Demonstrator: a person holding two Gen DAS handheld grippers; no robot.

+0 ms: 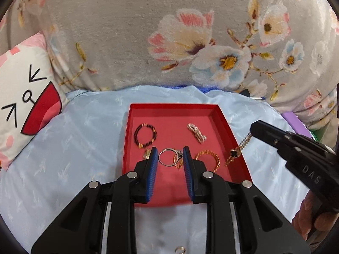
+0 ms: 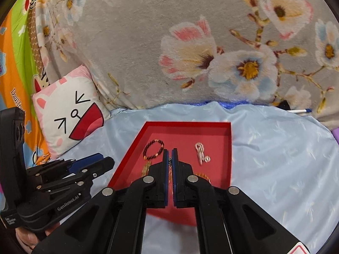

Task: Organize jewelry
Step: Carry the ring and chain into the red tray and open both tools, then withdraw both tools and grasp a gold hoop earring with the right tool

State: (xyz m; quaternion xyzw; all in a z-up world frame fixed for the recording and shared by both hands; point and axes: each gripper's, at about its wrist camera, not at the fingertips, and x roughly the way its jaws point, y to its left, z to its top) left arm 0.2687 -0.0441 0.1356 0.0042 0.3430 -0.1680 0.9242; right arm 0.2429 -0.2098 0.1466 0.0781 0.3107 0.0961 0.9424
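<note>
A red tray [image 1: 224,127] lies on a light blue sheet and holds jewelry: a dark beaded bracelet [image 1: 145,135], a pale chain [image 1: 197,135], a silver ring [image 1: 168,157], a gold bangle [image 1: 207,160] and a gold leaf piece [image 1: 146,154]. My left gripper [image 1: 170,154] is open and empty, hovering over the tray's near part around the silver ring. My right gripper [image 2: 170,156] is shut on a gold chain with a black clover charm [image 1: 236,151], which dangles over the tray's right edge. In the right wrist view the tray [image 2: 131,148] and bracelet [image 2: 153,149] show.
A floral grey blanket [image 1: 127,31] rises behind the tray. A cartoon cat pillow [image 1: 23,97] lies at the left. A pen [image 2: 298,111] and a purple object [image 1: 293,119] lie at the right. A small silver ring [image 1: 180,249] sits by the near edge.
</note>
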